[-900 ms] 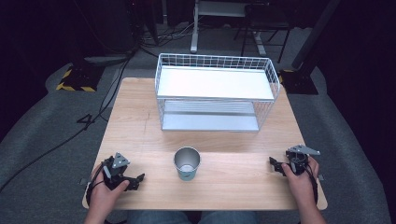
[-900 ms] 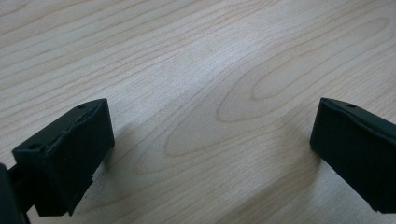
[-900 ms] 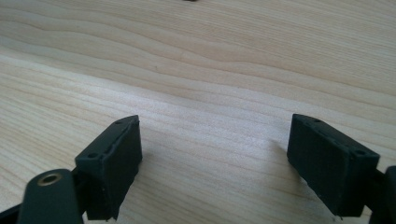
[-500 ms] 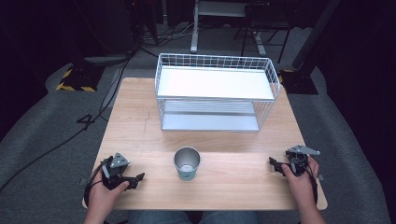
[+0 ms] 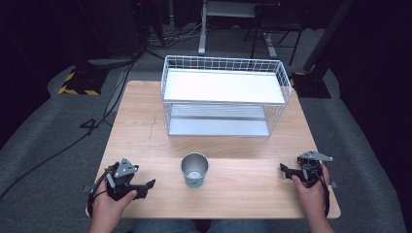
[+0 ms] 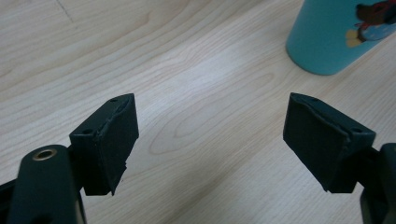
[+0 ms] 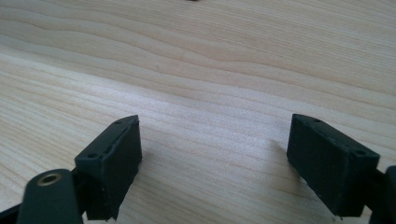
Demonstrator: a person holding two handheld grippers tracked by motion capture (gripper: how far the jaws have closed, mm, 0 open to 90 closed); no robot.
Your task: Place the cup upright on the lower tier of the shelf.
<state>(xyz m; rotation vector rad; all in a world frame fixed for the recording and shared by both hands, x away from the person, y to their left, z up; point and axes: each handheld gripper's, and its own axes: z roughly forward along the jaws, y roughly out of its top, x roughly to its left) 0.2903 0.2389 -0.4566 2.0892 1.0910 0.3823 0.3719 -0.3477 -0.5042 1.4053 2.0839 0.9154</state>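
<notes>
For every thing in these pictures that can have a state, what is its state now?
cup: upright on the table, empty, not held.
left gripper: open, holds nothing.
right gripper: open, holds nothing.
wire rack: upright at the far side, both shelves bare.

Lab — dark room, floor cables (image 5: 73, 141), hazard tape (image 5: 75, 91)

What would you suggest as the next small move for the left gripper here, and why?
Probably ease the left gripper forward toward the cup. Its jaws stand wide apart and hold nothing, it rests near the table's front edge, and the teal cup stands upright just ahead of it, untouched.
</notes>
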